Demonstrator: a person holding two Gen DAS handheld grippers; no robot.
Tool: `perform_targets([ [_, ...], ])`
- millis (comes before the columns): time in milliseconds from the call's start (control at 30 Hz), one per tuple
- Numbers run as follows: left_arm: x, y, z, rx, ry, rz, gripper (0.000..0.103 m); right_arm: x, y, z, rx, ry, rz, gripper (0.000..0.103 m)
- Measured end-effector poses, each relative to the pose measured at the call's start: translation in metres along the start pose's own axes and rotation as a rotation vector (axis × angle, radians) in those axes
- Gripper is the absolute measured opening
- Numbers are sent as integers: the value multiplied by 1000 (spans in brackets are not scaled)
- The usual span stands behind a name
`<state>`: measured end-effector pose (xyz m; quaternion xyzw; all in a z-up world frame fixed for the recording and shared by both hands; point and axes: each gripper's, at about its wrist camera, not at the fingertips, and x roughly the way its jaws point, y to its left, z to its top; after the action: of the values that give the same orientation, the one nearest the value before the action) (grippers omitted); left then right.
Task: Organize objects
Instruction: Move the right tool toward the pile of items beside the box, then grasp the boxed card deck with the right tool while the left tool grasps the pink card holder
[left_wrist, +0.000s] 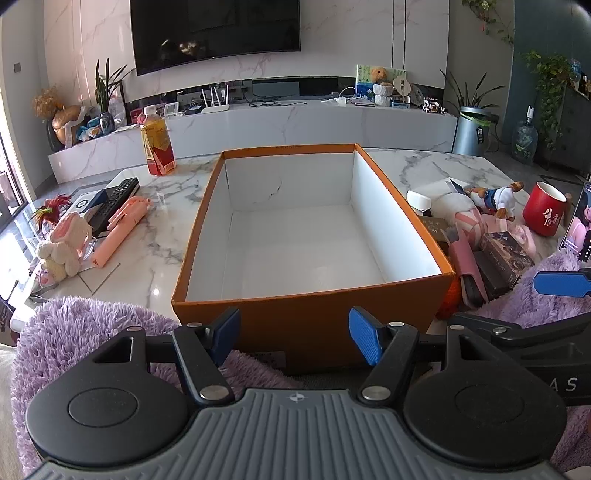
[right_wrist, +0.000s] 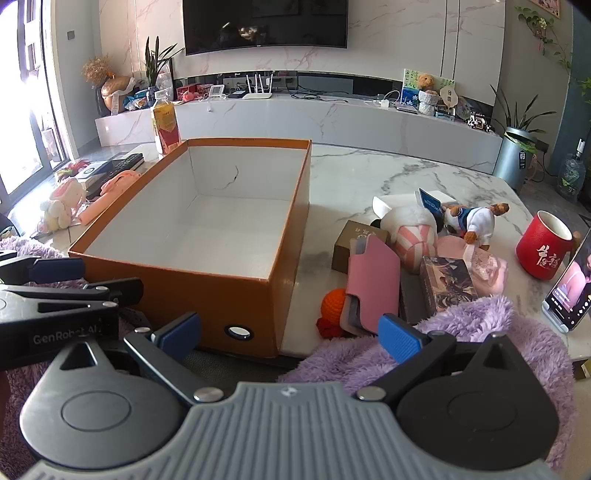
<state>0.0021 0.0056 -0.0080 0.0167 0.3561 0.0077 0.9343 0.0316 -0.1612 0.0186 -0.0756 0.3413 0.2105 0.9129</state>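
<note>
Toys and small boxes (right_wrist: 424, 254) are lying in a heap on the marble table (right_wrist: 369, 173), just right of the orange box (left_wrist: 306, 325), which is sitting empty. No sorting seems to be under way yet. Left gripper (left_wrist: 295, 338) and right gripper (right_wrist: 291, 334) are both hanging with fingers apart, holding nothing. Next, the right one is probably needing to reach the pink case (right_wrist: 373, 280), crowded by neighbours; the box's tall near wall is wanting clearance.

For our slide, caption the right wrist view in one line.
Open right tongs hover before an empty orange box, toys and a red mug alongside.
</note>
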Motion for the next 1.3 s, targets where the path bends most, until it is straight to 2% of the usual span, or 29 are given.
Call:
perform_targets([
  [400,1,-2,-1,3,3,-4,73,3,1,0,-1,3,12,102],
  [567,1,-4,6,22,1,-43,68,4,-3,2,-22,5,26,101],
  [633,-1,-6,12,33,-4,-79,65,5,-7,5,-36,8,21,96],
  [700,-2,-9,22,52,-7,-120,58,7,-11,9,-50,18,15,84],
  [867,5,-22,50,77,27,-258,43,11,-31,25,-73,30,-12,66],
  [1000,19,-39,75,76,93,-409,38,25,-51,38,-98,80,-34,39],
  [1067,31,-53,87,109,133,-455,38,33,-61,44,-108,110,-35,26],
  [1200,57,-84,106,171,231,-497,38,52,-82,54,-137,175,-35,20],
  [1300,80,-105,117,199,316,-486,38,66,-96,58,-158,227,-27,20],
])
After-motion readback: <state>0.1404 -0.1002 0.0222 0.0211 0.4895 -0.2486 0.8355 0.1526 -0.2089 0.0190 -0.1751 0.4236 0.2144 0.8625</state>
